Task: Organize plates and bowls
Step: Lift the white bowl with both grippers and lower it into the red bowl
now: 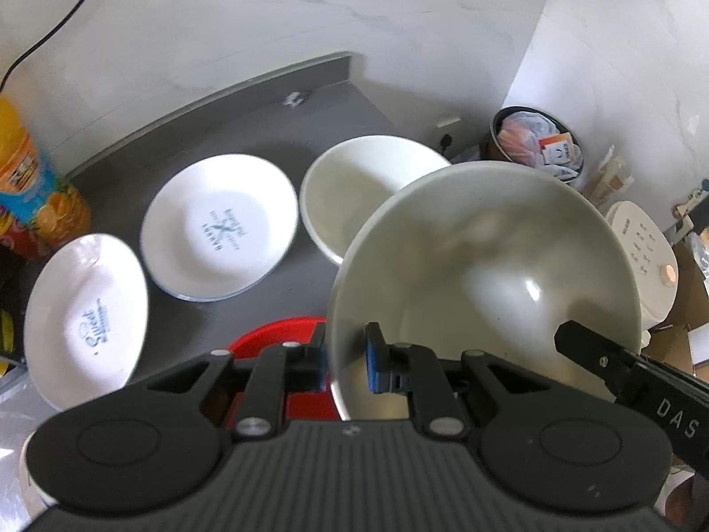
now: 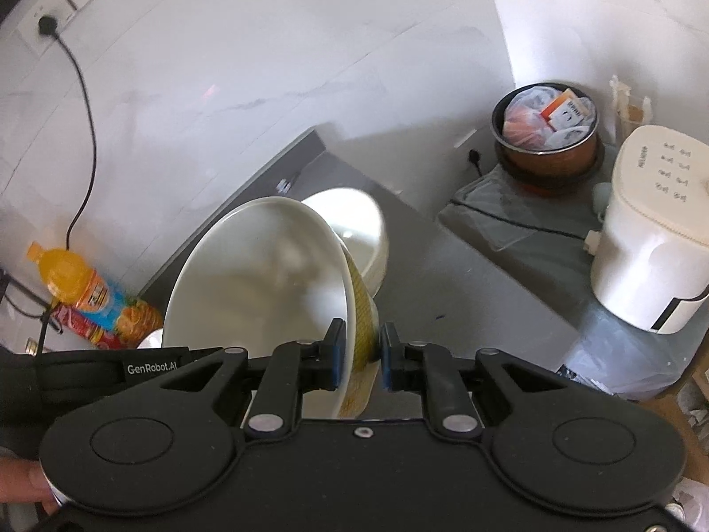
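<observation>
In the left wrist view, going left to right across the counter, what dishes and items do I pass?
Orange juice bottle → plate with "Sweet" lettering → second printed plate → empty bowl on the counter → held bowl → white appliance.

The held bowl (image 1: 483, 275) is hanging above the surface (image 1: 274, 133), pinched at opposite rim edges by the left tongs (image 1: 345, 357) and the right tongs (image 2: 358, 357). Taking that bowl as landmark in the left wrist view: a second bowl (image 1: 350, 186) is sitting just behind it on the surface, partly covered by it. A printed plate (image 1: 219, 226) is lying to its left, and another plate (image 1: 86, 314) is lying farther left. A juice bottle (image 1: 31, 181) is lying beyond those plates. A bin (image 1: 538, 144) is standing behind it to the right.
</observation>
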